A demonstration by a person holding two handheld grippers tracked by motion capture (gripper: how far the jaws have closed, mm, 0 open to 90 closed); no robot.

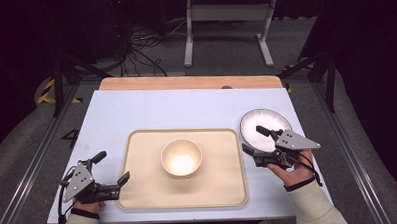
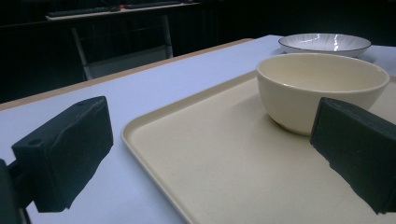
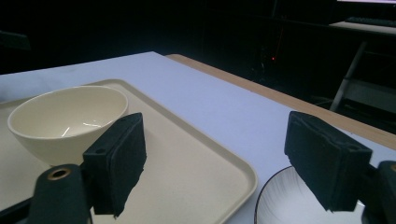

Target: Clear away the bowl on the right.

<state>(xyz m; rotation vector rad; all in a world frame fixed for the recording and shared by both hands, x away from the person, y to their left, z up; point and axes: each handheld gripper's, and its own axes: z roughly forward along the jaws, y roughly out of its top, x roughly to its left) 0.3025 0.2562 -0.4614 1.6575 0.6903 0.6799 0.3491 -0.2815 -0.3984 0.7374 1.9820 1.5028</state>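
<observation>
From the high view, the left gripper [image 1: 111, 173] lies low at the tray's [image 1: 139, 194] near left corner, jaws spread wide and empty, one jaw over the tray's edge and the other out over the bare table [image 1: 186, 105]. The right gripper [image 1: 255, 139] is also wide open and holds nothing; its jaws bracket the near edge of the plate [image 1: 267, 120], likely to take it by the rim. In the left gripper view, the bowl [image 2: 322, 84] sits on the tray ahead of the jaws, toward the right-hand one, with the plate [image 2: 324, 43] farther beyond. In the right gripper view, the plate's rim [image 3: 280, 198] lies between the fingers [image 3: 327, 161], low and nearer the right-hand one, untouched; the bowl [image 3: 65, 121] stands beyond the left-hand jaw.
</observation>
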